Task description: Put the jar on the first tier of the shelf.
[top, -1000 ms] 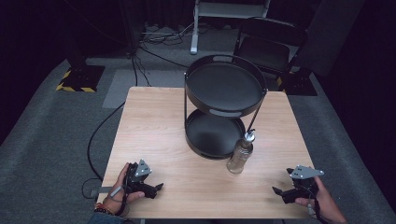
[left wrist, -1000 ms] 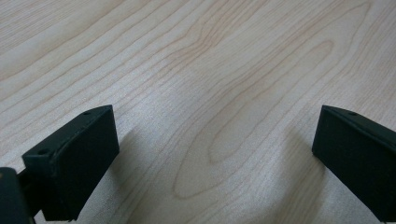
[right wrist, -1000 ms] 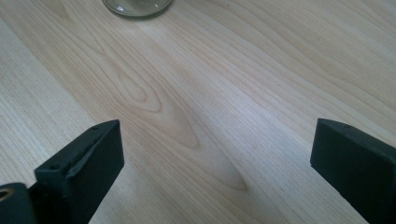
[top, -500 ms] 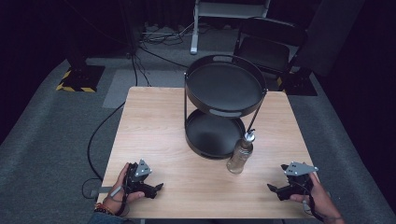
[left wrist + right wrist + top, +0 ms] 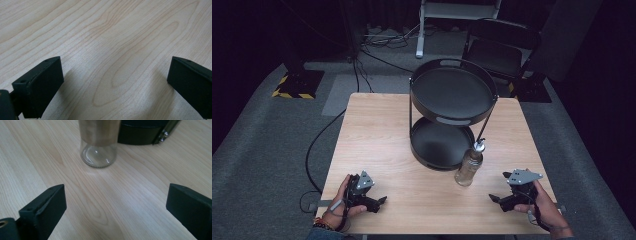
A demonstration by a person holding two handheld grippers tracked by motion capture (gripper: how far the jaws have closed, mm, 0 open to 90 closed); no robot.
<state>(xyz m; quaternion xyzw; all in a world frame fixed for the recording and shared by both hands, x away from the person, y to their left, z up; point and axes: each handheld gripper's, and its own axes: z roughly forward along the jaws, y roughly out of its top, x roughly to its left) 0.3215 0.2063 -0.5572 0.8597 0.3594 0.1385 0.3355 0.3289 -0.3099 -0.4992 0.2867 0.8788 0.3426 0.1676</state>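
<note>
Looking down from the high view, you hold the left gripper [image 5: 381, 201] at the near left of the bench [image 5: 377, 140] and the right gripper [image 5: 493, 198] at the near right, both low over the wood and pointing inward toward each other. Between them and a little farther from you, the glass bottle [image 5: 469, 166] stands upright with its pale cap on top, nearer your right gripper than your left. Just behind the bottle, and possibly touching it, sits the black two-tier tray stand [image 5: 452, 90], its lower tray on the bench and a slanted strut coming down by the bottle's neck. A black cable [image 5: 319, 145] trails off the left edge of the bench to the grey floor [image 5: 257, 150]; a dark chair [image 5: 499, 47] stands beyond the far edge.

From the left gripper view, your fingers [image 5: 40, 85] are spread wide with bare wood grain between them, holding nothing.

From the right gripper view, your fingers [image 5: 45, 207] are likewise wide apart and empty. The bottle's clear base [image 5: 99, 152] stands ahead, left of centre, with open bench before it, and the stand's black rim [image 5: 140, 135] is right behind it.
</note>
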